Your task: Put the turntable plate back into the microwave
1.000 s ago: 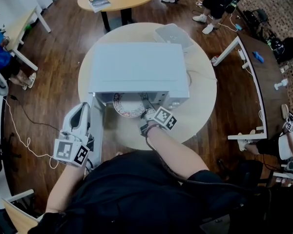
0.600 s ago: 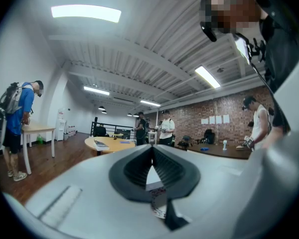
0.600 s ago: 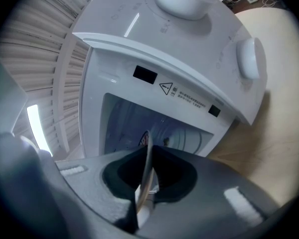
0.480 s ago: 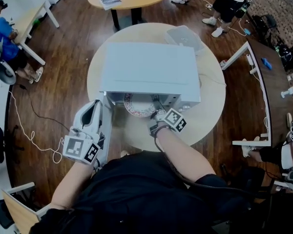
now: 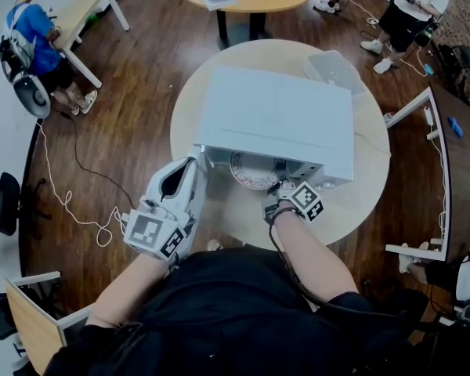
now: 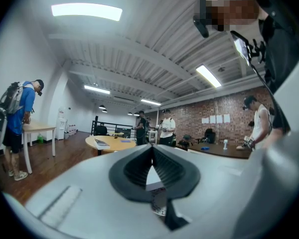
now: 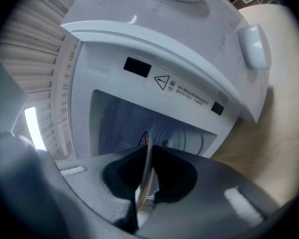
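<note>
Gripping the turntable plate (image 5: pixel 251 172) by its near rim, the right gripper (image 5: pixel 279 188) reaches toward the front of the white microwave (image 5: pixel 278 116), which sits on a round pale tabletop (image 5: pixel 352 202). From above, the plate is a round disc with a pale centre and a reddish-brown patterned band near its edge. Its far part is tucked under the microwave's top at the open mouth, and its near part pokes out over the tabletop. In the right gripper view the plate shows edge-on as a thin pale line (image 7: pixel 147 168), and the dark fingers (image 7: pixel 122 176) are closed tight on either side of it. Beyond them lies the bluish cavity (image 7: pixel 139 123). Whether the plate rests on the cavity floor I can't tell.

The left gripper (image 5: pixel 193 164) is off at the microwave's left front corner. Its view looks out level across the room, and its fingertips are pressed together with nothing clamped that I can make out.
</note>
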Motion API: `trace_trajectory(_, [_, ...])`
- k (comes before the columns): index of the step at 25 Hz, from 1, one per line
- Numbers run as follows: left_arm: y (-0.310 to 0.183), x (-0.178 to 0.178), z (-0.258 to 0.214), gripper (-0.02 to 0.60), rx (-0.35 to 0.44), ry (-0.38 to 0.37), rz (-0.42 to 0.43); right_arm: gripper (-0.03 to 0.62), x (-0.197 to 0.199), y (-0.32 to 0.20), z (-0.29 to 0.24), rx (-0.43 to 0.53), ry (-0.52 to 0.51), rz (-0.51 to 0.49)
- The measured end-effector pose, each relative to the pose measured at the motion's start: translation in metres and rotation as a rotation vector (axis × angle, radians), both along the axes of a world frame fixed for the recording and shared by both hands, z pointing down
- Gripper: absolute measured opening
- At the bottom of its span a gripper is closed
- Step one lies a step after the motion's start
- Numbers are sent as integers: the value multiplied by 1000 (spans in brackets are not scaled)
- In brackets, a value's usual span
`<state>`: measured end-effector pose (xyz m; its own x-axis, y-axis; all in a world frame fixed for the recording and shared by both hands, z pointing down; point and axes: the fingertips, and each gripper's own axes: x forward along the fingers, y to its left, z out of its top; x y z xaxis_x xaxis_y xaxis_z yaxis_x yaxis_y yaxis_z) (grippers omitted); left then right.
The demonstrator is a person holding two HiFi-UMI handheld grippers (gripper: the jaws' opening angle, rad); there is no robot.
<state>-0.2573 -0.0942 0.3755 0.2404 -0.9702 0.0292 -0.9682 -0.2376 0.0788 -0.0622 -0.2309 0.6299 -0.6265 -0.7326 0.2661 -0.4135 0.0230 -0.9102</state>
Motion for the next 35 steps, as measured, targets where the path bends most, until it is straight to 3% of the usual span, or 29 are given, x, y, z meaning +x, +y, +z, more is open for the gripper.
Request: trace_trajectory(35, [-2, -6, 11, 5, -45, -11, -16, 18, -19, -29, 11, -15, 11, 25])
